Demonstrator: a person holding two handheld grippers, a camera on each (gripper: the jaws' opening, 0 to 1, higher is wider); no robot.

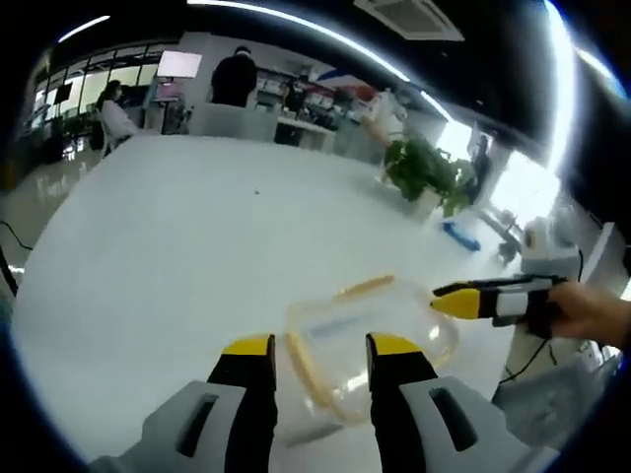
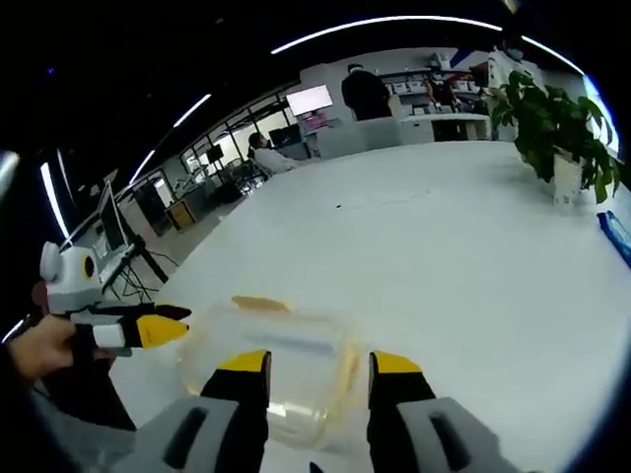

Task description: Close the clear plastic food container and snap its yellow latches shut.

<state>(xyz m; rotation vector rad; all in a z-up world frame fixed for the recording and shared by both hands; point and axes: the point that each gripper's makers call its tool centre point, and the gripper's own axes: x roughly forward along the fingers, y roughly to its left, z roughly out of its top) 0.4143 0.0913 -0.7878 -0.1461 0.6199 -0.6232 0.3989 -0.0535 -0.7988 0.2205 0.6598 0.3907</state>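
left hand-held gripper [image 1: 320, 357] hangs low over the counter [image 1: 177, 246], jaws spread apart with nothing between them, and the clear plastic food container [image 1: 370, 335] lies on the white surface just past the tips. one yellow latch [image 1: 365, 287] shows on its far edge, another along the near side between the jaws. right hand-held gripper [image 2: 320, 374] sits open too, holding nothing, poised over the same container [image 2: 271, 370] from the other side; in the left gripper view it comes in from the right [image 1: 446, 302], held by a hand [image 1: 592, 313]. wide glossy white counter, bare across the middle. further out, a blue object [image 1: 460, 236] lies flat, and a potted plant [image 1: 426, 172] stands near the counter's edge. at the back, an open office: a lit screen [image 2: 310, 100], desks, a person standing [image 1: 235, 77], another seated [image 1: 116, 116].
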